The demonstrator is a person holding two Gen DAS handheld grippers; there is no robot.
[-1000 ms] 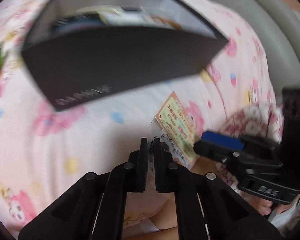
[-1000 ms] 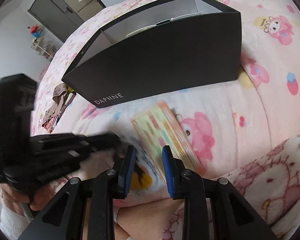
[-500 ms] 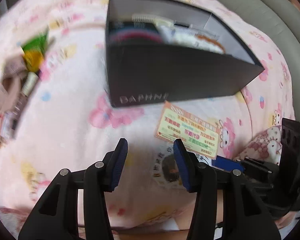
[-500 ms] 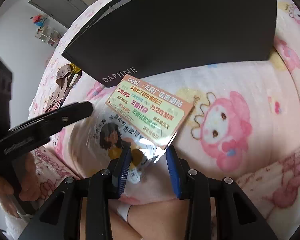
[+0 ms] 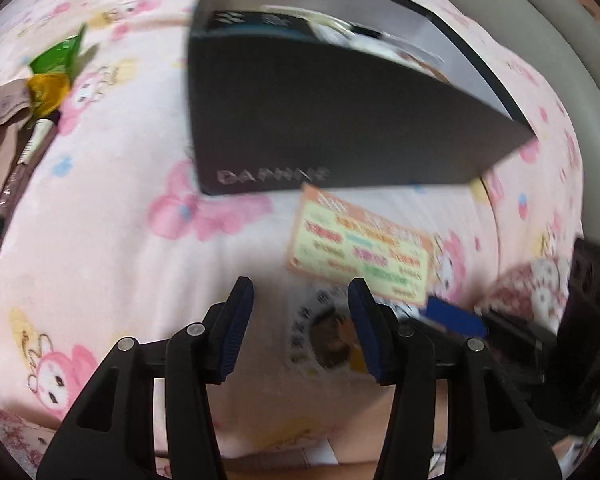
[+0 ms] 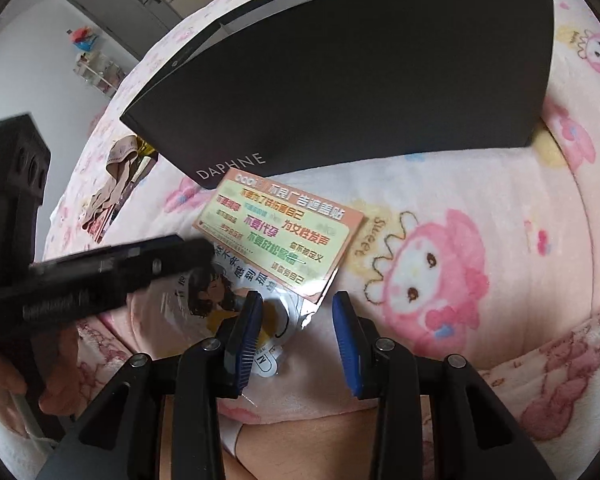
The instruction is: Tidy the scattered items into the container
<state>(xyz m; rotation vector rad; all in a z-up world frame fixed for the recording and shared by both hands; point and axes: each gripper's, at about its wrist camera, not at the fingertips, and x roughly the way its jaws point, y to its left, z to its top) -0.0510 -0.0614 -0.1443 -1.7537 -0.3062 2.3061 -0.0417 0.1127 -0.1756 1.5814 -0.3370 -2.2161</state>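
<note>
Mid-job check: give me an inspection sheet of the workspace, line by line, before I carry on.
Surface: pink cartoon blanket, soft and rumpled.
Job's things: black box open-topped, items already inside; sticker pack flat on the blanket just in front of it.
Clutter: green packet, beige cloth and pens lying left of the box.
Grippers: left tongs opening, nothing between them; right tongs open, straddling the pack's near corner.
Cables: nothing seen.
Surroundings: grey cabinet, white wall.
</note>
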